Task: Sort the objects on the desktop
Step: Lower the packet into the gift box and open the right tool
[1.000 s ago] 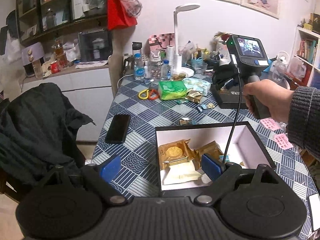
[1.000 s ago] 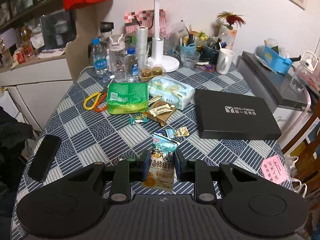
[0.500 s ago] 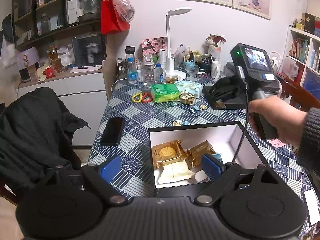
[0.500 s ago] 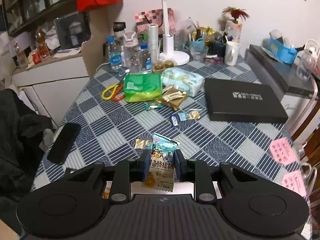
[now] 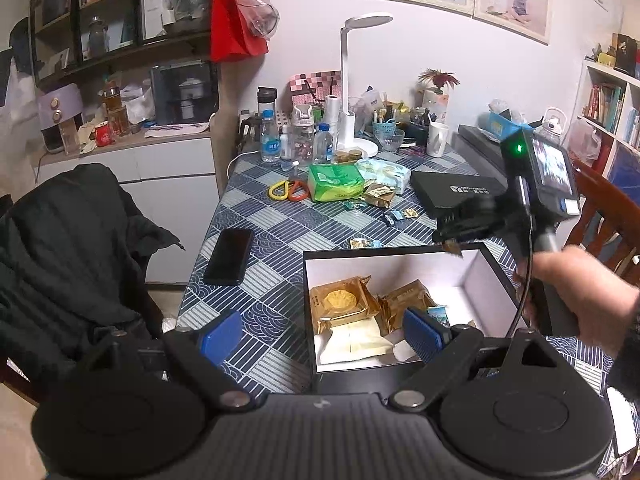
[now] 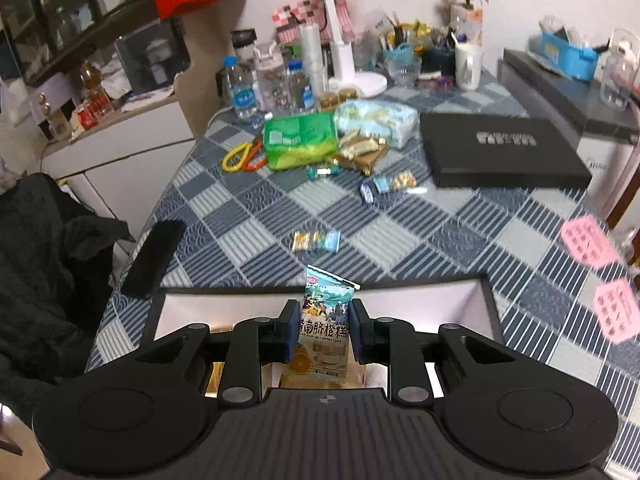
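The box [image 5: 496, 268] lies open under the right gripper [image 6: 324, 334], with two gold packets [image 5: 344, 304] inside. The right gripper is closed on one snack pack [image 6: 323, 334], held upright over the box. The left gripper [image 5: 320, 338] is spread wide and empty, at the box's near edge. Ahead of the right gripper, five small candies [image 6: 316, 241] lie loose.
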